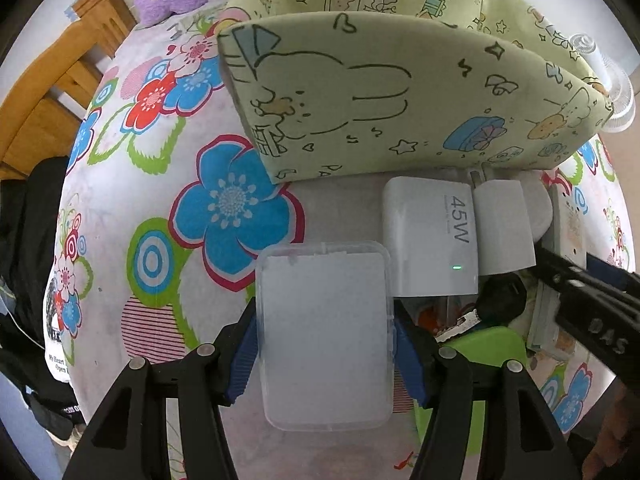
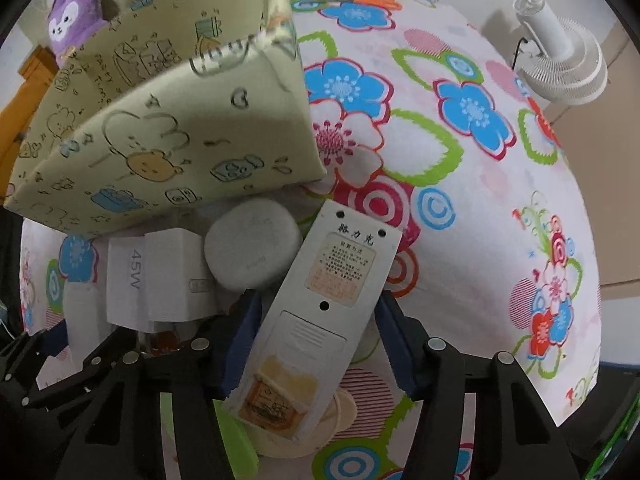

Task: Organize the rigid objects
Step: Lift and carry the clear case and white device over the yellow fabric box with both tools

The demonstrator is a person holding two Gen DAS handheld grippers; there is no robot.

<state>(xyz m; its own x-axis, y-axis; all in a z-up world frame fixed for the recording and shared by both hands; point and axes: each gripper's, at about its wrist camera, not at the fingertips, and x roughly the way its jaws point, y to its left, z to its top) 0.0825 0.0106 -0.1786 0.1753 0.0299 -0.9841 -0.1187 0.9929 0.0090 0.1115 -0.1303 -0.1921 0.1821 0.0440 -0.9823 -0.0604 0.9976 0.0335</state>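
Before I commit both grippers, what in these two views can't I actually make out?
- Inside of the fabric bin: both views show only its outer walls.
- Dark object, left view: covered by the 45W charger and the right gripper's arm.
- Label print on the white remote, right view: too small.
- Right gripper: its blue pads flank the remote; contact unclear.
- Left gripper clamps the clear case; contents indistinct.

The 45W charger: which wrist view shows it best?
The left wrist view. There the 45W charger lies in plain sight, its print and small green light readable, beside the clear plastic case. The right wrist view catches only part of it at the left, behind a smaller white adapter.
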